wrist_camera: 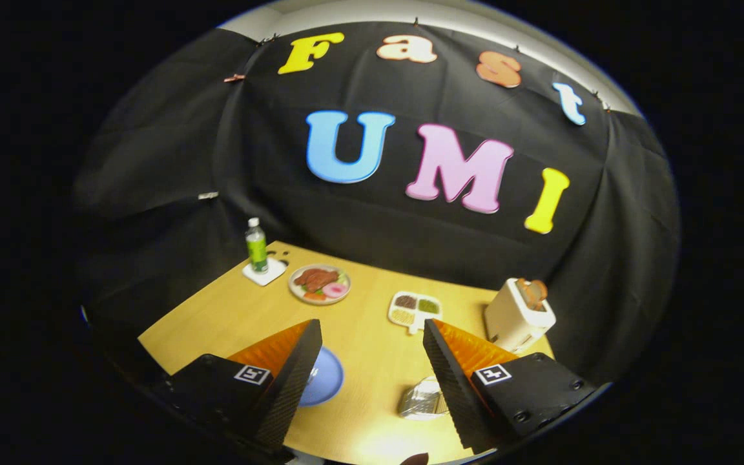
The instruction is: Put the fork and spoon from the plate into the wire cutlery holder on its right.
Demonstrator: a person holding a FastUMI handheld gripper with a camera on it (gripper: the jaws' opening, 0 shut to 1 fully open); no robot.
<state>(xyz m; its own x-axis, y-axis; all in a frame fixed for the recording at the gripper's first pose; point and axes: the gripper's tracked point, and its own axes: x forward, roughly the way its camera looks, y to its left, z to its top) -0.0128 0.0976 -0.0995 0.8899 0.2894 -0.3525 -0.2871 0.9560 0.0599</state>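
Observation:
My gripper (372, 361) hangs open above the wooden table (372, 323), fingers wide apart with nothing between them. A blue plate (324, 378) lies partly hidden behind the left finger (294, 381); a glint of cutlery (313, 373) shows at its edge beside that finger, too small to tell fork from spoon. The wire cutlery holder (422, 399) sits to the plate's right, tucked against the inner side of the right finger (449, 381) and partly covered by it.
Farther back on the table stand a green bottle (256, 246) on a white coaster, a plate of food (320, 284), a white divided dish (414, 310), and a white toaster (518, 314) with bread at the right.

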